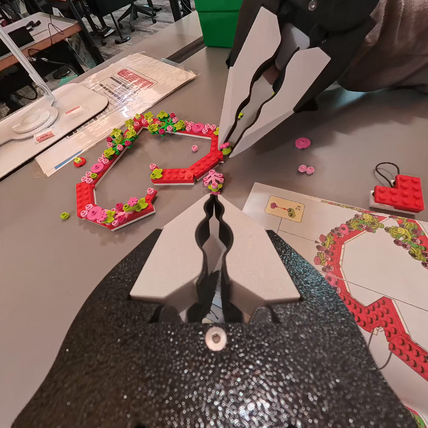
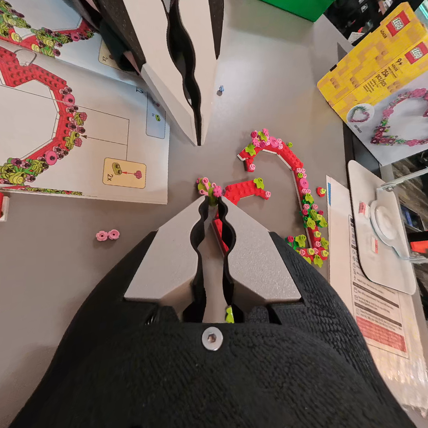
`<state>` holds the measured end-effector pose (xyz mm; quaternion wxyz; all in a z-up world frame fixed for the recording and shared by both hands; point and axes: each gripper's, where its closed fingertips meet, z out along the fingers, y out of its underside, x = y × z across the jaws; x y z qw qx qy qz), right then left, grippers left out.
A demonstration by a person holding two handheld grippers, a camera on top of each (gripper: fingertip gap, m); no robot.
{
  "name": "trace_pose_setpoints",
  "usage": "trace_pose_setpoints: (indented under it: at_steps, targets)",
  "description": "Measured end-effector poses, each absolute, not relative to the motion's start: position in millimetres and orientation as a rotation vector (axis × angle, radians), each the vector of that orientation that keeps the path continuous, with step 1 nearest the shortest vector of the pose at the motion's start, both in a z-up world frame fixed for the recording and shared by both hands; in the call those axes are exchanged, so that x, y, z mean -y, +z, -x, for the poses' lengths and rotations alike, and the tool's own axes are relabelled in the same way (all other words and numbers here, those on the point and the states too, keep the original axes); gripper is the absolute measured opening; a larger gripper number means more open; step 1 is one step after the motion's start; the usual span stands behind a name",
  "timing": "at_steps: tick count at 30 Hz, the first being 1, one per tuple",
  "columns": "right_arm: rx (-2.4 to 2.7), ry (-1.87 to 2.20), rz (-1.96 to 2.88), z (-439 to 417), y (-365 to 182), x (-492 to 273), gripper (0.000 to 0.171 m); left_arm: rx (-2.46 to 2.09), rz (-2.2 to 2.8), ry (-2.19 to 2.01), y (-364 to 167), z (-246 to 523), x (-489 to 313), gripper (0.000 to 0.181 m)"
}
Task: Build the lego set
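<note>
A red heart-shaped Lego frame (image 1: 203, 163) with pink flowers and lime leaves lies on the grey table; it also shows in the right wrist view (image 2: 245, 188). My right gripper (image 2: 213, 199) is shut on a small lime piece with a pink flower (image 2: 214, 193), held at the frame's edge. From the left wrist view it comes in from the upper right (image 1: 228, 149). My left gripper (image 1: 214, 196) is shut, with nothing seen between its fingers. A pink branch piece on a lime leaf (image 1: 213, 181) lies just ahead of it.
An open instruction booklet (image 1: 301, 222) lies to the right. A small red heart block with a cord (image 1: 398, 194), two pink flowers (image 1: 306, 169) and a magenta round piece (image 1: 302, 143) lie loose. A yellow Lego box (image 2: 382, 69), a lamp base (image 1: 46, 111) and a green bin (image 1: 217, 25) stand farther off. My right fingertips sit around 5 cm from my left ones.
</note>
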<state>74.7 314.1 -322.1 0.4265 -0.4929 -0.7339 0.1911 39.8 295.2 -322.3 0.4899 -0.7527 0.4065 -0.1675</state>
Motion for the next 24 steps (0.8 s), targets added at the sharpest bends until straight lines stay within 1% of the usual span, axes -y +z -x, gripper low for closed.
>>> trace_pose_setpoints:
  at_steps: [1, 8, 17, 24]
  targets:
    - [1.835, 0.481, 1.234, -74, -322, -314, 0.006, -0.988, 1.829, -0.407, -322, -40, -295, 0.0]
    - [1.87, 0.445, 1.24, -77, -327, -315, 0.006, -0.991, 1.83, -0.4, -323, -40, -296, 0.0]
    - [2.052, 0.477, 1.283, -85, -348, -297, 0.006, -0.988, 1.822, -0.375, -322, -36, -298, 0.0]
    - [2.129, 0.517, 1.345, -93, -349, -289, 0.006, -0.961, 1.814, -0.356, -318, -30, -303, 0.0]
